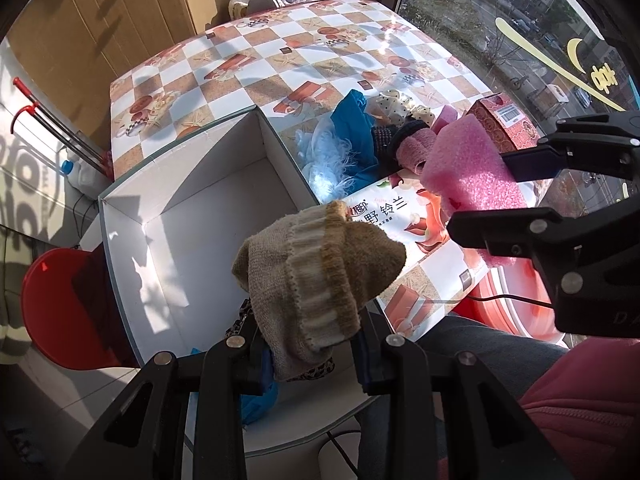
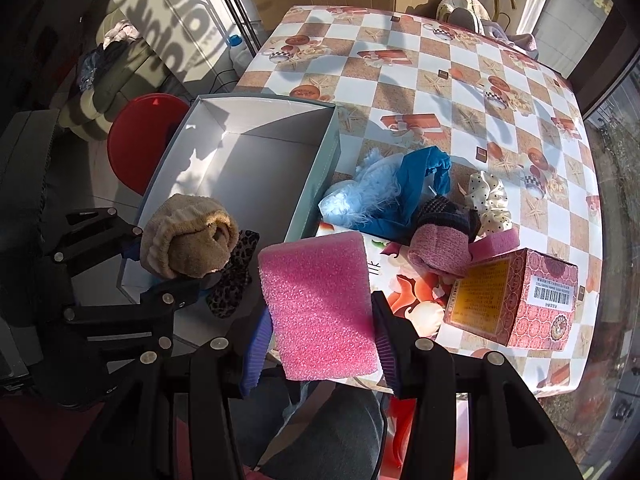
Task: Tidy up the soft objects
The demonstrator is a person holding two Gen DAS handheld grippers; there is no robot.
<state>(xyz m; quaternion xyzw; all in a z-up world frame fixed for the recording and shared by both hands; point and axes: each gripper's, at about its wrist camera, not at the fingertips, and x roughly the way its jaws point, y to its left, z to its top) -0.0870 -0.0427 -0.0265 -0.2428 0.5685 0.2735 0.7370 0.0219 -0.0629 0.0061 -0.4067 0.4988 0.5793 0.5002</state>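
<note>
The left tongs (image 1: 308,354) grip a tan knit sock (image 1: 316,276) above the white box (image 1: 208,216); the right tongs (image 2: 320,344) clamp a pink foam block (image 2: 320,304) over the bench (image 2: 460,92). A flat packet (image 1: 400,216) reads "野铃兰"; smaller print is probably unreadable.

The tablecloth (image 2: 460,92) is showing a white and tan check with red motifs. The box (image 2: 248,160) is presenting white inside, pale grey-blue outside. The knit sock (image 1: 316,276) is appearing beige with cream ribbing. The foam block (image 2: 320,308) is showing pink. The carton (image 2: 516,300) is displaying red pattern with a yellow panel.
</note>
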